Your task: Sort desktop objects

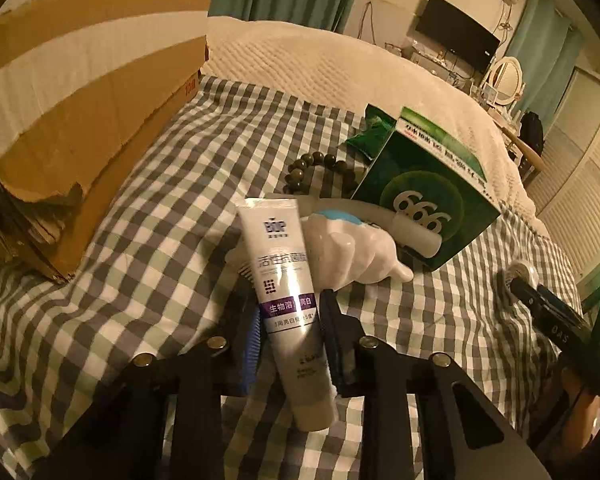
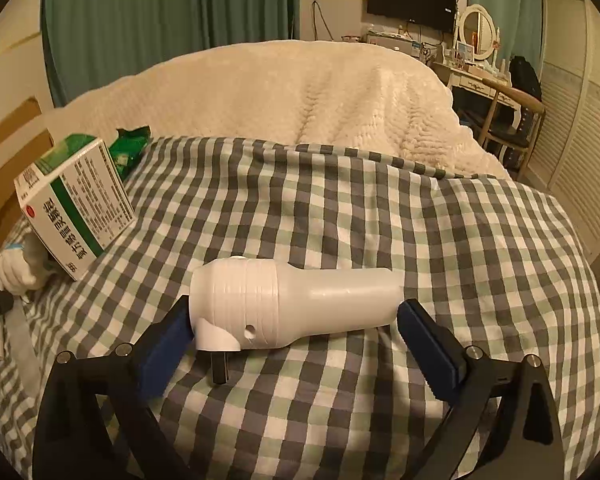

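Observation:
In the left wrist view my left gripper [image 1: 290, 324] is shut on a white and purple toothpaste tube [image 1: 288, 292], held upright above the checked cloth [image 1: 140, 272]. Behind it lie a white conch shell [image 1: 352, 248], a dark bead bracelet [image 1: 320, 168], a green box marked 666 [image 1: 428, 184] and a green packet [image 1: 370, 132]. In the right wrist view my right gripper [image 2: 296, 336] is open, its blue pads either side of a white plug-in device [image 2: 284, 304] lying on the cloth [image 2: 340, 208]. The green box [image 2: 76, 200] stands at the left.
An open cardboard box [image 1: 72, 120] stands at the left in the left wrist view. A cream blanket [image 2: 300, 92] covers the bed behind the cloth. A desk with a mirror [image 2: 480, 28], a chair and a wall screen stand at the far right.

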The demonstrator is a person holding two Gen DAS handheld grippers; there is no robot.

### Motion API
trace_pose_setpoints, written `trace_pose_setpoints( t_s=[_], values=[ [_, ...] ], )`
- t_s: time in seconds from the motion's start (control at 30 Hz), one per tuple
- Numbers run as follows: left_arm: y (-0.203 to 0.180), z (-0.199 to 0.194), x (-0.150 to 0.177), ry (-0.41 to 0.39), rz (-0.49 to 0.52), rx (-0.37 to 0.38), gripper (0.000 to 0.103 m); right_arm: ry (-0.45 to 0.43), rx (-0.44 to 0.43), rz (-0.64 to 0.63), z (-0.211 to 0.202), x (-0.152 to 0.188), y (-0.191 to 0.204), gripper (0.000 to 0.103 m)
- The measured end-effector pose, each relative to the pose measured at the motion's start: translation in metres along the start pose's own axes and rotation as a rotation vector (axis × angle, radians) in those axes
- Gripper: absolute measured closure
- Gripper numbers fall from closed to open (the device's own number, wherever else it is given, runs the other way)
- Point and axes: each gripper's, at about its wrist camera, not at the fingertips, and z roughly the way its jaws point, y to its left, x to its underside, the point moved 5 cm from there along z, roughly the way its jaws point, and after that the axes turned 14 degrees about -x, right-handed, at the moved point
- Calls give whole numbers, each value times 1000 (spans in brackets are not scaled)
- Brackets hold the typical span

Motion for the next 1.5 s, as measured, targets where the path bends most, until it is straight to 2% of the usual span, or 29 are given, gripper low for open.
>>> trace_pose_setpoints(
  t_s=[0.03, 0.07, 0.13, 0.27, 0.3, 0.33, 0.37, 0.53, 0.67, 0.83, 1.03, 1.13, 1.23, 1.5],
  values=[
    [1, -2, 0, -2, -4, 1, 76, -2, -23, 1, -1, -1, 1, 34],
    [3, -3, 0, 0, -7, 2, 76, 3, -28, -2, -1, -1, 2, 57],
    [6, -4, 2, 10, -11, 0, 76, 12, -12, -12, 1, 0, 2, 61],
    [16, -4, 6, 33, -31, -6, 76, 16, -23, -4, 1, 1, 1, 59],
    [19, -4, 7, 40, -38, -8, 76, 10, -24, -7, -1, 1, 2, 55],
    [21, -4, 6, 43, -46, -9, 76, -5, -21, -17, -4, 0, 4, 42],
    [23, -6, 5, 42, -55, -9, 77, -16, -21, -26, -7, -2, 5, 37],
    [23, -13, -3, 3, -54, -8, 81, -53, 15, -43, -21, -10, 7, 30],
    [15, -12, -8, -15, -28, 0, 81, -77, 24, -14, -26, -15, 0, 16],
    [11, 5, 4, 46, -14, -6, 81, -59, 26, 24, -13, -21, -6, 16],
    [8, 8, 5, 28, 30, -28, 80, -8, 26, 58, 9, -13, -12, 16],
    [8, 8, 5, 31, 34, -19, 81, -10, -4, 82, 10, -8, -15, 36],
    [10, 7, 4, 34, 27, -9, 81, -11, -12, 82, 9, -7, -15, 45],
    [9, 2, 4, 38, 24, 11, 83, -25, -24, 57, -1, -11, -6, 46]
  ],
)
